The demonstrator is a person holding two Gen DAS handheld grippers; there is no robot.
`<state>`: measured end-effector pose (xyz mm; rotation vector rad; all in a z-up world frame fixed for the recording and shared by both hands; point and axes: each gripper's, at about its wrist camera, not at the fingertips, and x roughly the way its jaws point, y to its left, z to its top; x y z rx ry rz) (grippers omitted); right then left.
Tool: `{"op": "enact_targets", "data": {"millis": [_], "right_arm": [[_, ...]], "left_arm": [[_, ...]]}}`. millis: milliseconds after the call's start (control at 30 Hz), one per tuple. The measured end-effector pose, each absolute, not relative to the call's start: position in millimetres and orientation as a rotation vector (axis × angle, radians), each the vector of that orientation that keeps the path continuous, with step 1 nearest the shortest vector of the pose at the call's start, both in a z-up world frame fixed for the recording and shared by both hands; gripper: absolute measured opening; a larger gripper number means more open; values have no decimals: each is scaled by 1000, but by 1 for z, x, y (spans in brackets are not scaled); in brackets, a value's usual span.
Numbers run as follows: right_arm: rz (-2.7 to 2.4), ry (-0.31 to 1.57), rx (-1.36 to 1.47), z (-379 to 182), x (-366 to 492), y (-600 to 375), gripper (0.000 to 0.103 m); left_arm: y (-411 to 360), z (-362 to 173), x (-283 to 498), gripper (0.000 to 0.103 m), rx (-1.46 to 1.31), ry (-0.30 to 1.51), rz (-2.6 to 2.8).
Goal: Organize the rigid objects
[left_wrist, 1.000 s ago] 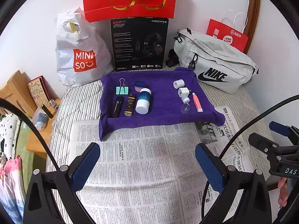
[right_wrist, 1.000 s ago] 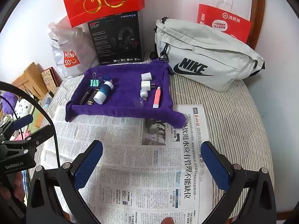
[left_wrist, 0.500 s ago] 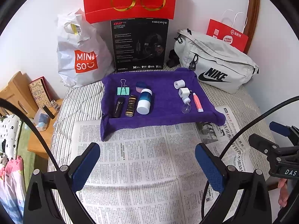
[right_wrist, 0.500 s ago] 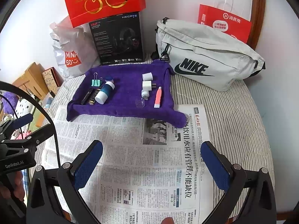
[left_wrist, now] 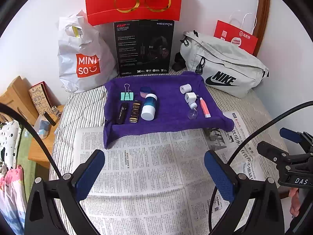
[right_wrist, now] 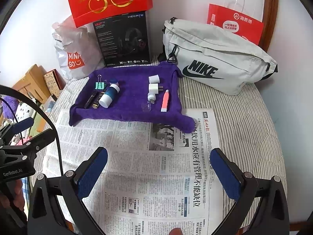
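Observation:
A purple towel [left_wrist: 166,121] [right_wrist: 133,115] lies on the bed with small objects on it. At its left are a green binder clip [left_wrist: 127,96], a black tube [left_wrist: 122,112], a dark gold-lettered box [left_wrist: 135,112] and a blue-and-white bottle [left_wrist: 149,107] [right_wrist: 109,96]. At its right are white plugs [left_wrist: 190,97] [right_wrist: 153,88], a clear cap [left_wrist: 192,114] and a pink-and-white pen [left_wrist: 204,107] [right_wrist: 165,103]. My left gripper [left_wrist: 154,174] and my right gripper [right_wrist: 158,174] are both open and empty over the newspaper [left_wrist: 148,176] [right_wrist: 156,156], well short of the towel.
Behind the towel stand a white Miniso bag [left_wrist: 82,58], a black headset box [left_wrist: 143,47], a red gift bag [left_wrist: 135,0], a grey Nike bag [left_wrist: 225,66] [right_wrist: 215,58] and a red paper bag [right_wrist: 234,23]. A wooden side table [left_wrist: 29,105] is left of the bed.
Both views have shifted slightly; the towel and its objects sit a little lower and nearer in frame. Both grippers stay open and nothing on the towel has moved.

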<state>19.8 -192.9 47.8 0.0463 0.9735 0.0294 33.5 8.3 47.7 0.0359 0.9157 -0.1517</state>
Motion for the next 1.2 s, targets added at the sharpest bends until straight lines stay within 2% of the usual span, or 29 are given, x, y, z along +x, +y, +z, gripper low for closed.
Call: {"op": "enact_targets", "data": {"millis": [1200], "right_arm": [[20,971,49,47,20,-196,103]], "left_arm": [[7,50,36,103,49,904,-165]]}}
